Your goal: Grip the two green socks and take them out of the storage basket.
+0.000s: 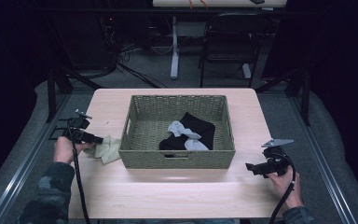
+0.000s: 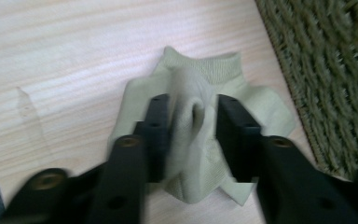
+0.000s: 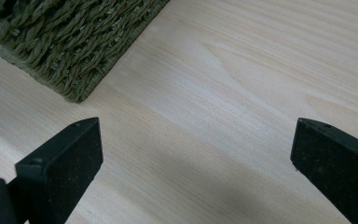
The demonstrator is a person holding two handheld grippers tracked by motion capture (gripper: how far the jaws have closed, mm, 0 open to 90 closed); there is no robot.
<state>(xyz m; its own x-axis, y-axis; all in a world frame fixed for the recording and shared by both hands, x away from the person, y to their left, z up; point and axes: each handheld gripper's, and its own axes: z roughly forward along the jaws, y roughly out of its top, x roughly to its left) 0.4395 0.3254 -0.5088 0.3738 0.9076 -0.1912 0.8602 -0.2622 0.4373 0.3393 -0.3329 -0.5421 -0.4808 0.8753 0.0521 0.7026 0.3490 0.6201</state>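
The left gripper (image 2: 193, 116) stood over a pale green ribbed cotton sock (image 2: 200, 140) lying crumpled on the light wooden bench (image 1: 168, 191), just beside the left wall of the olive woven rectangular basket (image 1: 177, 158). Its jaws were partly parted, with a raised fold of the sock between them; whether the pads pressed on it could not be told. The right gripper (image 3: 196, 163) hovered over bare bench near the basket's corner, jaws released and wide apart. Black and grey garments (image 1: 189, 133) lay in the basket.

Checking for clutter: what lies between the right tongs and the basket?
Bare tabletop separates the right tongs from the basket, as the right gripper view shows.
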